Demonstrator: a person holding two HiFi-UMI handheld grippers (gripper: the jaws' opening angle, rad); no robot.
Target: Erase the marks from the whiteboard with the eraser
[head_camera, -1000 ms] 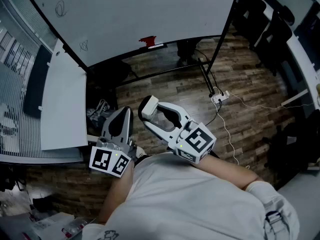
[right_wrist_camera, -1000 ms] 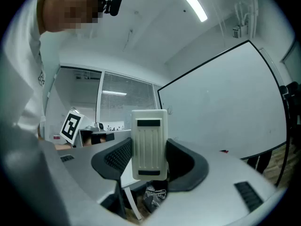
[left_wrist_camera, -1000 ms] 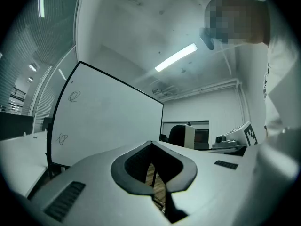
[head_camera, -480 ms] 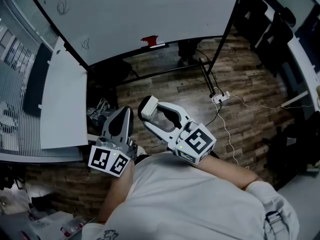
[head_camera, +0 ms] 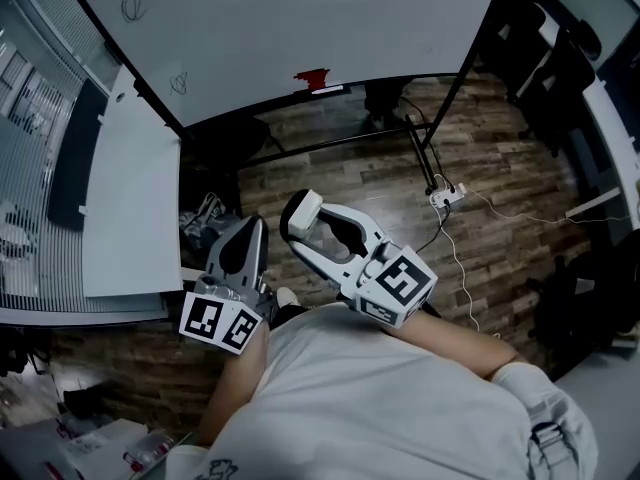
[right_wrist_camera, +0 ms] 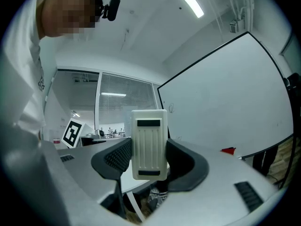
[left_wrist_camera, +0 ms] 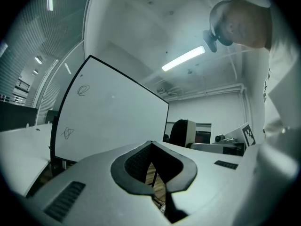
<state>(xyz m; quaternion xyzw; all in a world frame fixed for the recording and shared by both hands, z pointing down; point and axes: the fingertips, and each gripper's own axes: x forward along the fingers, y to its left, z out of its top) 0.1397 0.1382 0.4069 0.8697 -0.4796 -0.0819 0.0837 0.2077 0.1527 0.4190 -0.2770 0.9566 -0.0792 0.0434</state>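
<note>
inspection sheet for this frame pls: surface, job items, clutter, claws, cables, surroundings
Surface: whiteboard mostly clean.
Job's things: two scribbles near the board's left edge and; eraser off the board.
Clutter: red object on the board's ledge; tangled heap on the floor by the desk.
Claws: right claw shut on eraser; left claw shut, empty.
Cables: white cable and power strip on the floor.
Surroundings: wood floor, white desk at left, dark chairs at right.
</note>
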